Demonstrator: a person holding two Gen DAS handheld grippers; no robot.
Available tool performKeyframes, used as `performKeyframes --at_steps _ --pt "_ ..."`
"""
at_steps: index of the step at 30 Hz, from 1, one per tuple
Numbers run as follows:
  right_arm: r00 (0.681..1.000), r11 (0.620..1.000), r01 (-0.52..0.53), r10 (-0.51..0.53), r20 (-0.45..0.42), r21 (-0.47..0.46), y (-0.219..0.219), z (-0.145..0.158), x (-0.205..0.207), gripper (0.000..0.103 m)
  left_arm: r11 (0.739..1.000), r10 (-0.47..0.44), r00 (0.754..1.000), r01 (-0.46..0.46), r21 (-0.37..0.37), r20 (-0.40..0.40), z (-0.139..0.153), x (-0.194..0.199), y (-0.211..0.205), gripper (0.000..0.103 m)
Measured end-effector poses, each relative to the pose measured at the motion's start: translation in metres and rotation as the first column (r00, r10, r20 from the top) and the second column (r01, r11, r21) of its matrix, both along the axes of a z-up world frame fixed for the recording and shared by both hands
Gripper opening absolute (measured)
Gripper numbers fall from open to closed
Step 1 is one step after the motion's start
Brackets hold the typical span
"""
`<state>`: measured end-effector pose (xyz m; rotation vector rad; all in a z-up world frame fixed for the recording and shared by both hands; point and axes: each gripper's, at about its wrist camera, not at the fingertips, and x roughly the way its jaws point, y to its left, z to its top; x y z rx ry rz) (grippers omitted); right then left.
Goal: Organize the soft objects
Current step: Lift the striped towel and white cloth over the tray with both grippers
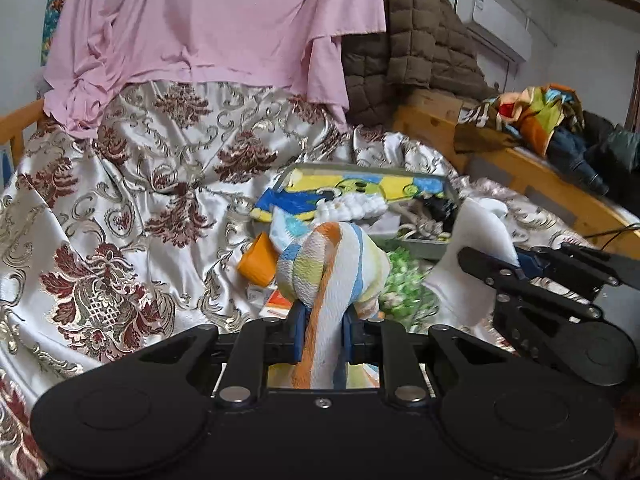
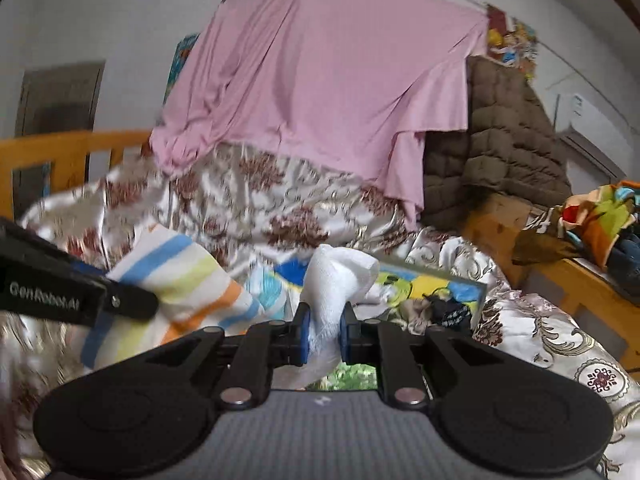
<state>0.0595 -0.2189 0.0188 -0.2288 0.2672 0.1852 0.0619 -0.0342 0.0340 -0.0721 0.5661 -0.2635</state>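
In the left wrist view my left gripper (image 1: 324, 332) is shut on a striped towel (image 1: 332, 264) with orange, blue and yellow bands; the cloth bunches up above the blue pads. To its right my right gripper (image 1: 492, 276) is shut on a white cloth (image 1: 480, 232). The right wrist view shows that right gripper (image 2: 324, 332) squeezing the white cloth (image 2: 340, 276) between its pads. At the left of this view the left gripper (image 2: 120, 304) grips the striped towel (image 2: 180, 280). Both cloths are lifted above the bed.
A shallow grey box (image 1: 360, 166) with a colourful picture and small items lies on the patterned satin bedspread (image 1: 140, 200). An orange cup (image 1: 258, 264) and green cloth (image 1: 404, 284) lie nearby. A pink sheet (image 1: 220, 20) and brown quilted coat (image 1: 420, 52) hang behind. Clothes (image 1: 552, 116) pile on the wooden frame (image 1: 520, 168).
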Motion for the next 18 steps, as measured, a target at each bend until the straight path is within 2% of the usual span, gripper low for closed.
performKeyframes --at_steps 6,11,15,18 --pt "0.996 0.999 0.003 -0.007 0.087 0.046 -0.014 0.019 -0.021 0.016 0.999 -0.005 0.999 0.003 0.033 0.046 0.028 -0.023 -0.033 0.019" --pt "0.988 0.995 -0.002 -0.014 0.156 0.102 -0.032 0.031 -0.032 0.016 0.997 0.018 0.999 -0.022 0.078 0.049 0.037 -0.026 -0.056 0.019" --pt "0.984 0.991 -0.004 -0.02 0.178 0.131 -0.047 0.028 -0.032 0.016 0.995 0.049 0.999 -0.051 0.089 0.017 0.037 -0.019 -0.064 0.019" --pt "0.984 0.988 -0.001 -0.026 0.174 0.152 -0.058 0.015 -0.029 0.016 0.993 0.057 0.998 -0.058 0.098 0.008 0.034 -0.012 -0.069 0.019"
